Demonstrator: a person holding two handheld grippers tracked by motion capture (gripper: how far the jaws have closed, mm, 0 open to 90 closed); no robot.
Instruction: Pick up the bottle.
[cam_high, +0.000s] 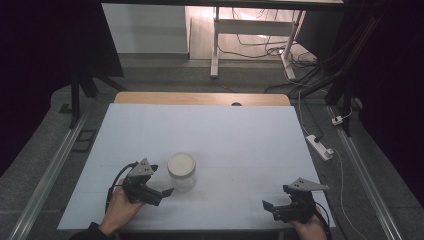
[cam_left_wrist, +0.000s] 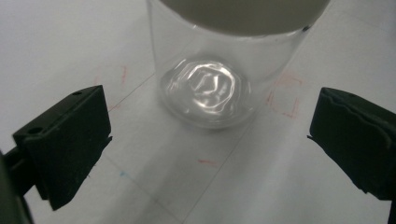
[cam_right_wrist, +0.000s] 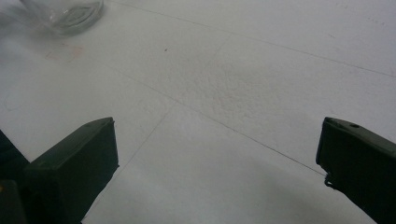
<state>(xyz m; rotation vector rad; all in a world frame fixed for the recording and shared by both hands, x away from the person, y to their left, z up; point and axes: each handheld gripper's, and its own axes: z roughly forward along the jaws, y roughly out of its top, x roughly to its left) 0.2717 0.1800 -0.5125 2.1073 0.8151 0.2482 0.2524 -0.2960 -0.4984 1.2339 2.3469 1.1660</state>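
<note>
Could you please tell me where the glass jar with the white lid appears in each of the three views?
High view: the glass jar stands left of centre, beside the left gripper.
Left gripper view: top centre, ahead of the open jaws.
Right gripper view: top left corner, base visible.
Shared landmark: the white table cover.

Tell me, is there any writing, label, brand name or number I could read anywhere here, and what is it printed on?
None: no readable word, number or brand in these pictures.
The glass jar and its pale lid: no label.
The white table cover: faint red corner marks and thin drawn lines, no letters.
The left gripper and the right gripper: plain black, with no marking that can be read.
</note>
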